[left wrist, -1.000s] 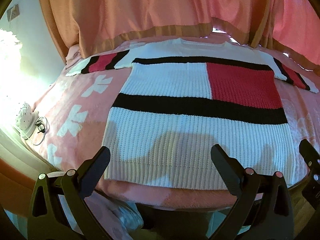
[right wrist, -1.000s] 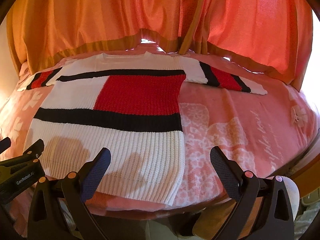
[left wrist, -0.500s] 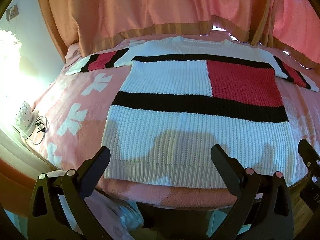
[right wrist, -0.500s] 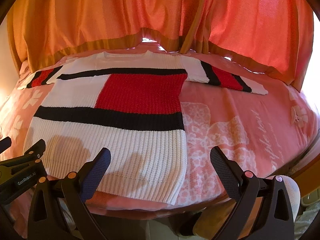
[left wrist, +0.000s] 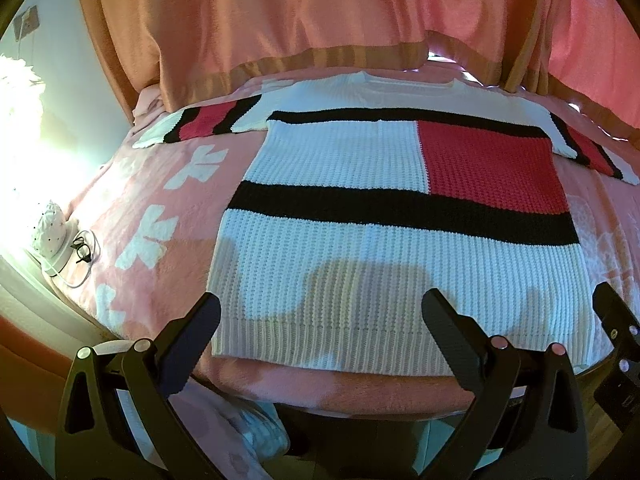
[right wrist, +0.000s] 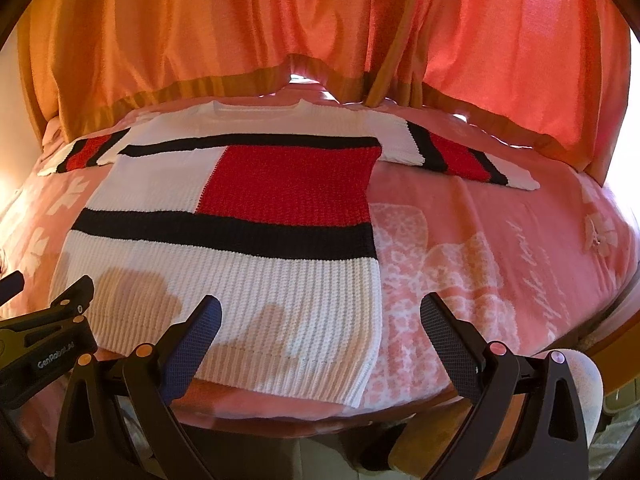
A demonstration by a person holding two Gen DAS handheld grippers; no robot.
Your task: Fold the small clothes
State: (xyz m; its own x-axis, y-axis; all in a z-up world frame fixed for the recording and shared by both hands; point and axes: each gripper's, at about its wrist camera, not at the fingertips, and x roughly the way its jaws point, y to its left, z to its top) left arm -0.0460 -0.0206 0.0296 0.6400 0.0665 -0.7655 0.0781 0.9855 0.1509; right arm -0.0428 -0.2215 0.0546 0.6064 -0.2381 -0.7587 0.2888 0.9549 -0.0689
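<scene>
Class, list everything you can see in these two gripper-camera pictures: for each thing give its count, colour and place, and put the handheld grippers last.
sweater: one, white with black bands and red blocks, spread flat on the blanket, sleeves out.
blanket: one, pink with white patterns, covering the bed.
curtains: orange-pink, hanging behind the bed.
eyeglasses: one pair, dark, at the bed's left edge.
white dotted object: one, beside the eyeglasses.
left gripper: one, black, open, over the sweater's hem.
right gripper: one, black, open, over the sweater's right hem corner.

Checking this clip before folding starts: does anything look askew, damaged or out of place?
Nothing stands out. The sweater lies flat and spread on the pink blanket, sleeves out; both the left gripper and right gripper are open and empty.
</scene>
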